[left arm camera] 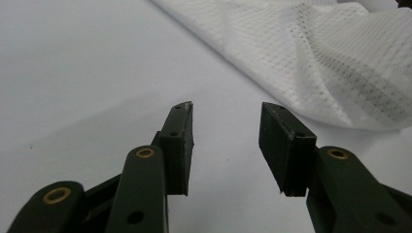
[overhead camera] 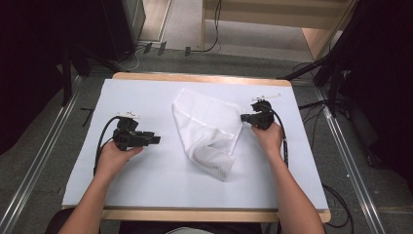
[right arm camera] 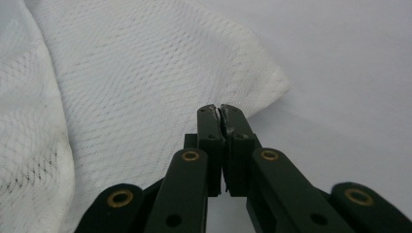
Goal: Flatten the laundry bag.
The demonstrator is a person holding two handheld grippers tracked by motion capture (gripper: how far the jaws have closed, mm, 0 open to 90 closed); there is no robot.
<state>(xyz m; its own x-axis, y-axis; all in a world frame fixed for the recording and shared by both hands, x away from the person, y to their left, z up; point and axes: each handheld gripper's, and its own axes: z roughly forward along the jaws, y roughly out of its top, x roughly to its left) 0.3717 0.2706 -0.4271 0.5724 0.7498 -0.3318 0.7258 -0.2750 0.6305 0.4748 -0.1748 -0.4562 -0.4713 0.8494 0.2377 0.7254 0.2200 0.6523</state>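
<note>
Right gripper (right arm camera: 221, 110): jaws pressed together, a thin edge of cloth (right arm camera: 145, 73) pinched at the tips; rest of cloth spreading ahead and to the left of the fingers (right arm camera: 209, 126).
Left gripper (left arm camera: 226, 114): jaws about halfway apart, nothing between the pads (left arm camera: 187, 141); bare table (left arm camera: 73, 73) under them.
Cloth from left fingers: ahead and to the right, near but apart.
High view: cloth (overhead camera: 207, 129) crumpled between both grippers, right gripper (overhead camera: 246, 117) at its edge, left gripper (overhead camera: 155, 139) apart.

Grey floor (overhead camera: 44, 126) with metal rails (overhead camera: 350, 146); wooden shelving (overhead camera: 272, 19) beyond white-topped counter (overhead camera: 146, 185); dark surroundings.
</note>
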